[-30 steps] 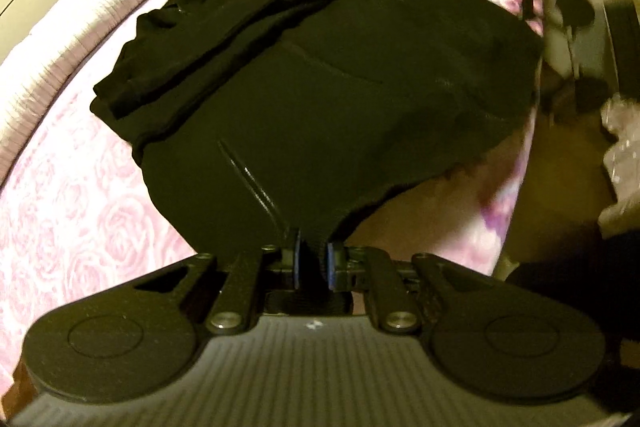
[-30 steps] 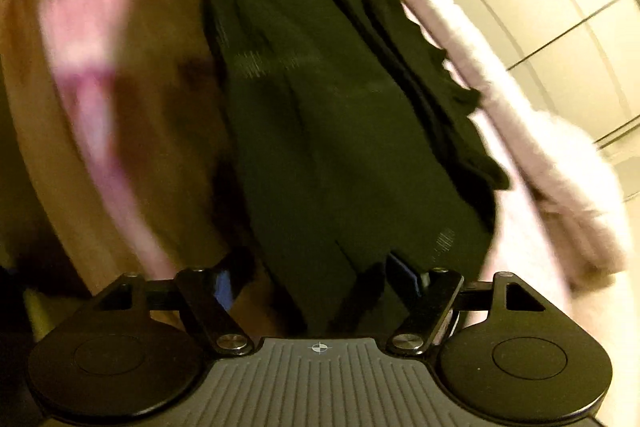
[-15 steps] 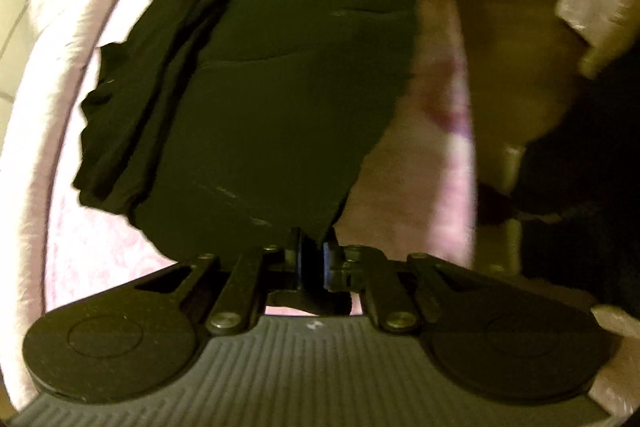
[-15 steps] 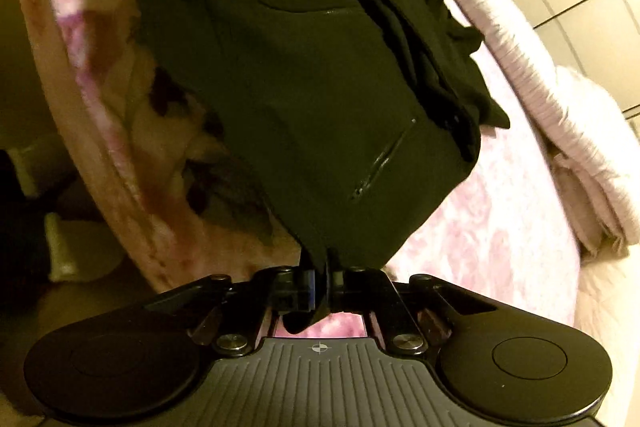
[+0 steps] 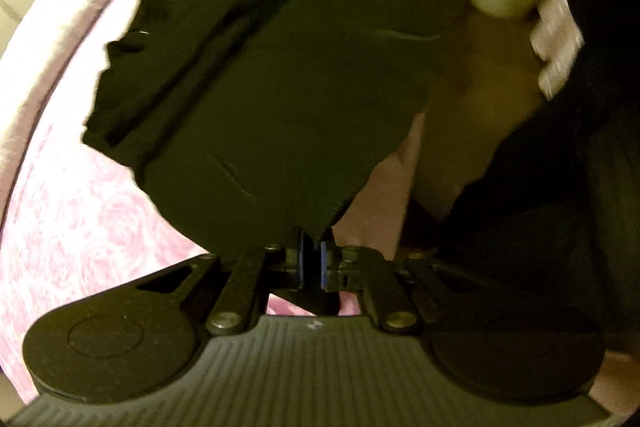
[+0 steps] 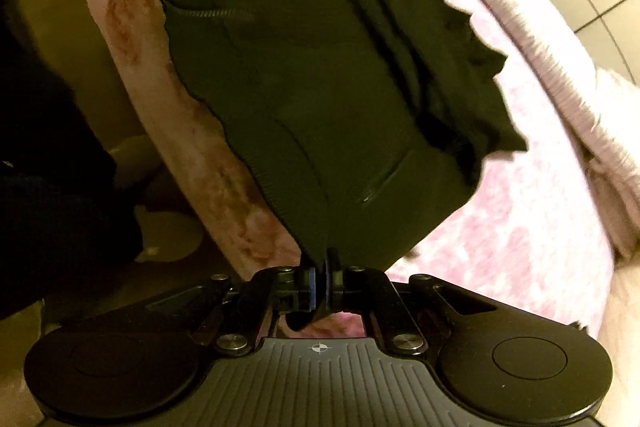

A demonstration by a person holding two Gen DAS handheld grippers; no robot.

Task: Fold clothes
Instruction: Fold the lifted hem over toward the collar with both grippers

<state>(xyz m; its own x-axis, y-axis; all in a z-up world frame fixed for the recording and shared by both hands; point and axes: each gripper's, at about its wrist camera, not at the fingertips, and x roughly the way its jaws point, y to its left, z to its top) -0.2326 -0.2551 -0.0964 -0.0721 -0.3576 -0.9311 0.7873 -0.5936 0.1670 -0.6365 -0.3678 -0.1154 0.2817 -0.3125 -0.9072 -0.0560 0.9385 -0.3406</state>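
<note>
Left gripper (image 5: 311, 259), right gripper (image 6: 319, 277) both clamping black garment (image 5: 280, 99) hem over bed (image 5: 72, 227); uneven pulling risking undoing sleeve folds.

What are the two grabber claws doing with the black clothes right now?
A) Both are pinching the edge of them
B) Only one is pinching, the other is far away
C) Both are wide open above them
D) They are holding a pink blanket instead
A: the left gripper and the right gripper each have their fingers closed on a corner of the black garment, which stretches from them across the pink floral bedspread.
</note>
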